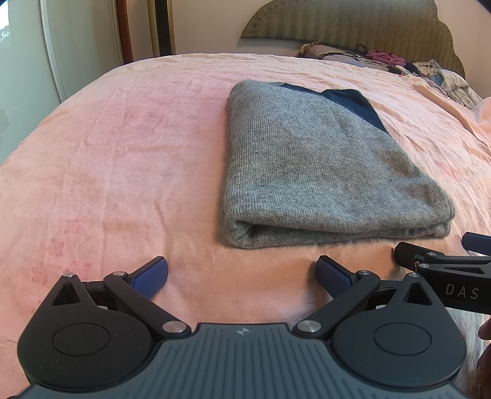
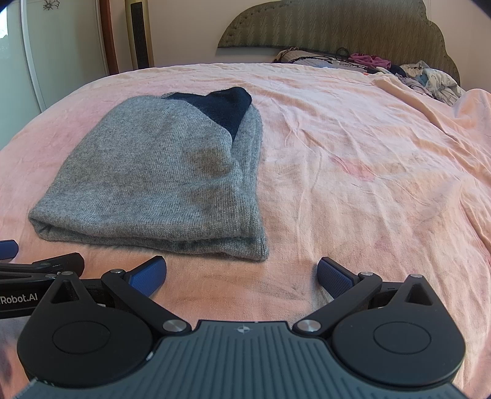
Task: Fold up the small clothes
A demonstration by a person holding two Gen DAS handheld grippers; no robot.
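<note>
A grey knitted sweater [image 1: 316, 165] with a dark blue part at its far end lies folded into a thick rectangle on the pink bed [image 1: 122, 153]. In the right wrist view the same grey sweater [image 2: 159, 178] lies ahead and to the left. My left gripper [image 1: 242, 276] hovers open just short of the fold's near edge, nothing between its blue pads. My right gripper [image 2: 242, 276] is open too, empty, near the sweater's near right corner. The right gripper's side [image 1: 445, 276] shows at the left wrist view's right edge.
A heap of mixed clothes [image 1: 429, 70] lies by the padded headboard [image 1: 353, 27] at the far right. A pale wardrobe door [image 1: 76, 46] stands at the far left. The pink cover [image 2: 368, 184] is wrinkled to the right of the sweater.
</note>
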